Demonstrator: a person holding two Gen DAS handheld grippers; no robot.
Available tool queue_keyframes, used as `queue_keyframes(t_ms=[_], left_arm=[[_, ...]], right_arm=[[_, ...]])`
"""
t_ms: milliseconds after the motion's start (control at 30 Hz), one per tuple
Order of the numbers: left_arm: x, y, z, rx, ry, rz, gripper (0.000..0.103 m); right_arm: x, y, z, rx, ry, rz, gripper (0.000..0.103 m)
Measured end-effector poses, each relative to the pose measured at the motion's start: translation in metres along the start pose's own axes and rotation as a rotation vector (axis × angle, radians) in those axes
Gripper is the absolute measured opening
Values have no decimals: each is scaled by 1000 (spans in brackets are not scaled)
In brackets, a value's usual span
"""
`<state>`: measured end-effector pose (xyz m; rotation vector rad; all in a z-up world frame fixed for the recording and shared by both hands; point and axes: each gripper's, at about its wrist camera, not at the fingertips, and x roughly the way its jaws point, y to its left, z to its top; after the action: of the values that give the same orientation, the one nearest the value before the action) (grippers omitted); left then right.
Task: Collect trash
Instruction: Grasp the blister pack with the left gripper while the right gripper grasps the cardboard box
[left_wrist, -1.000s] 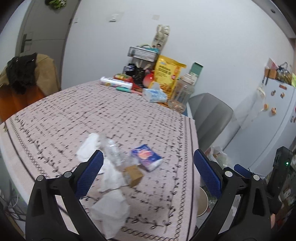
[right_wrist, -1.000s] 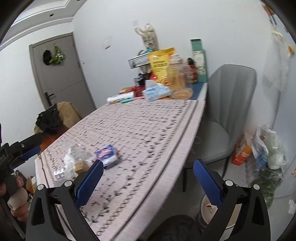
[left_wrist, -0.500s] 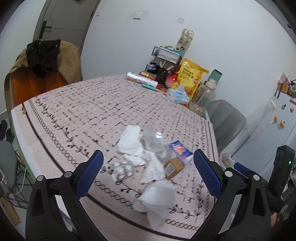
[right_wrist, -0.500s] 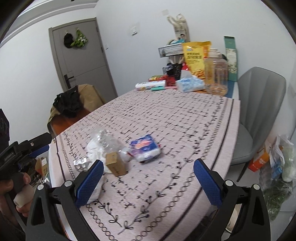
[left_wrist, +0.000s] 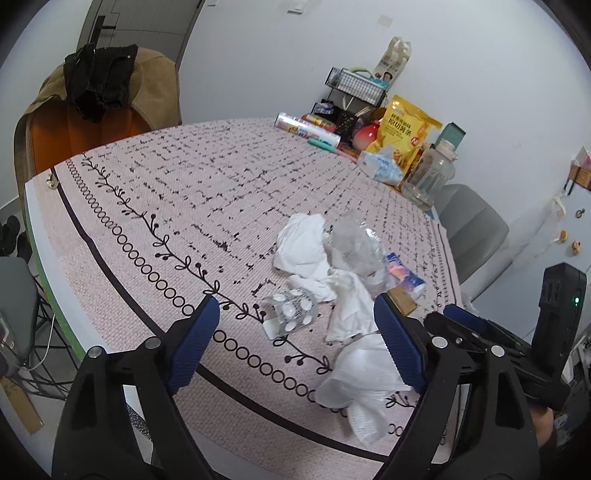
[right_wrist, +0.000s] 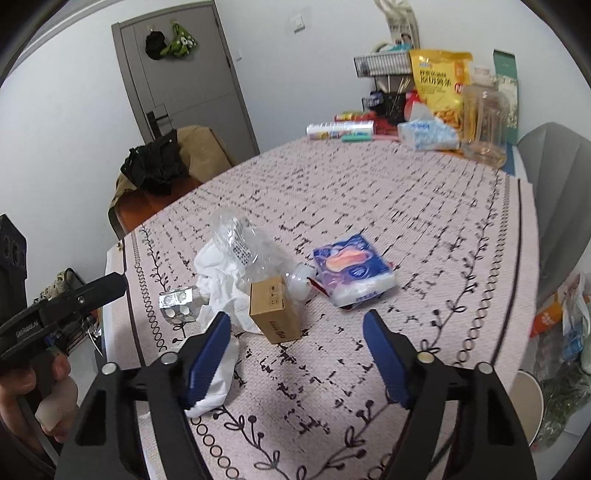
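A trash pile lies on the pink patterned tablecloth (left_wrist: 177, 192) near its front edge: crumpled white tissues (left_wrist: 306, 243), a crushed clear plastic bottle (left_wrist: 356, 247), a silver pill blister pack (left_wrist: 293, 310), a small brown cardboard box (right_wrist: 275, 314) and a blue tissue packet (right_wrist: 352, 271). My left gripper (left_wrist: 297, 332) is open and empty, just in front of the blister pack and tissues. My right gripper (right_wrist: 295, 345) is open and empty, just in front of the cardboard box. The left gripper also shows at the left of the right wrist view (right_wrist: 74, 299).
Groceries stand at the table's far end: a yellow snack bag (left_wrist: 404, 131), a clear jug (left_wrist: 428, 175), a tissue pack (left_wrist: 380, 166), a wire rack (left_wrist: 356, 83). An orange chair with clothes (left_wrist: 92, 110) stands left, a grey chair (right_wrist: 557, 192) right. A round bin (right_wrist: 528, 402) is on the floor.
Both grippers have swung toward the trash pile, which now sits closer and more central in both views. Both stay open and empty.
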<state>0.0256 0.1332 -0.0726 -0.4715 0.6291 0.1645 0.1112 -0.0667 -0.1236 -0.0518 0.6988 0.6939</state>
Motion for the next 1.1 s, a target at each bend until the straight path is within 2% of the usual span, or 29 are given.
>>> queue_keyframes(t_ms=[233,300,567,667,733,833,1100], left_arm=[[28,1,-4,4,62,21,78],[35,0,-4,9,74,25,78],[57,-8,-8,18,109,59,72],[62,-10,-9,22,121,69,64],[63,-11,-9,32,124,80,50],[61,-9,-10,19,124,88,35],[39,-14,-6,36,78,101,30]], right_arm=[[25,0,-1,-2,45,18,58],[31,-1,-1,-4,59,28,49],[35,-2,2,-28,66,64,44],[34,1,3,-41,62,80,29],[31,0,3,-35,56,89,29],[26,-4,4,-30,51,85,28],[5,-19,0,8,26,70,28]])
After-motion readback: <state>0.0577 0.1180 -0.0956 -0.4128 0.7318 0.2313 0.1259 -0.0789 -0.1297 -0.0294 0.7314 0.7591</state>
